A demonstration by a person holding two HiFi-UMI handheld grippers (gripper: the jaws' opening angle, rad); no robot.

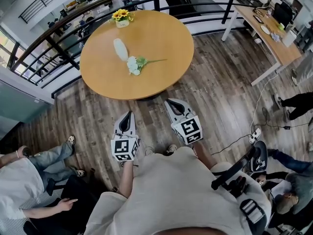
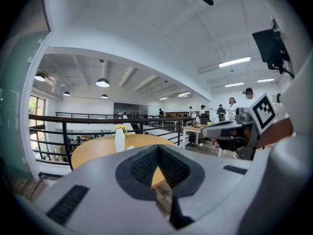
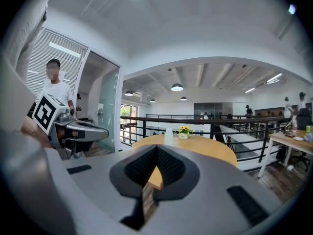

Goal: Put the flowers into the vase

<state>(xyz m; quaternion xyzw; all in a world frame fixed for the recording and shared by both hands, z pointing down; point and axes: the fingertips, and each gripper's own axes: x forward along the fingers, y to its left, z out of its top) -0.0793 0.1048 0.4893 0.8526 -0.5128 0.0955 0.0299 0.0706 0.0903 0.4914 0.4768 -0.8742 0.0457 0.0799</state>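
First, left gripper (image 1: 128, 114) and right gripper (image 1: 171, 103) jaws both clenched empty, I'd open the right and pinch the white flowers' (image 1: 133, 65) green stem (image 1: 154, 60).

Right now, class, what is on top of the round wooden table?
On the table stand a white vase and a small pot of yellow flowers; a white-flowered bunch lies beside the vase. The vase's inside cannot be seen.

A: Head view?
B: From above, steeply down on the round table (image 1: 161, 38), well off.
A: Gripper views?
B: Low, nearly level, along their jaws toward the table's near edge; both share, I think, its white vase (image 2: 120, 140).
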